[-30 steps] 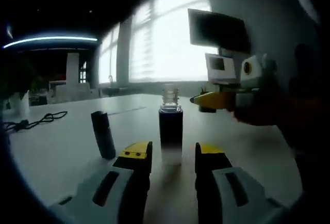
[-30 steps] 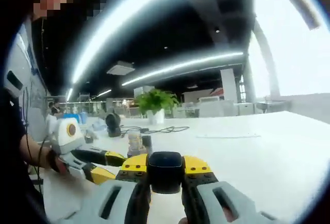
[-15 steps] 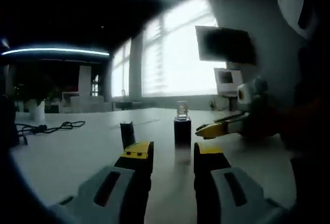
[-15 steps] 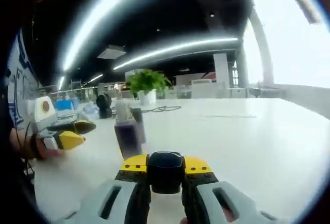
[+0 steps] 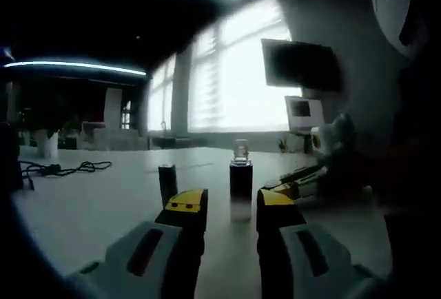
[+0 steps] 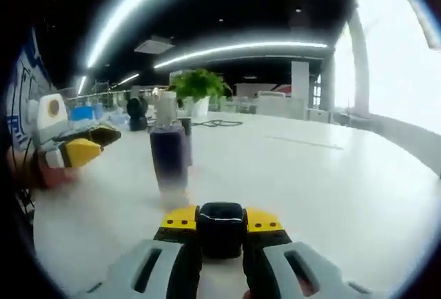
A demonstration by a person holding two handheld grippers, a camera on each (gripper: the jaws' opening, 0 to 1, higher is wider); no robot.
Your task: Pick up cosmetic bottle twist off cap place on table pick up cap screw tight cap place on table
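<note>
While the dark uncapped cosmetic bottle with a clear neck (image 5: 240,187) is standing upright on the white surface (image 5: 89,209), the left claw (image 5: 229,206) is hovering open before it. In the right gripper view, the right claw (image 6: 220,224) is gripping the dark rounded cap (image 6: 220,223), the bottle (image 6: 169,154) standing just beyond.

bottle (image 6: 169,159): dark glossy, clear neck | cap (image 6: 220,229): glossy black | table (image 6: 331,182): smooth white

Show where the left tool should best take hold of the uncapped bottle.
Probably on the bottle's dark, straight-sided body, below the clear threaded neck, coming in level from the left tool side; it stands upright on the table, just ahead of the open jaws.
</note>
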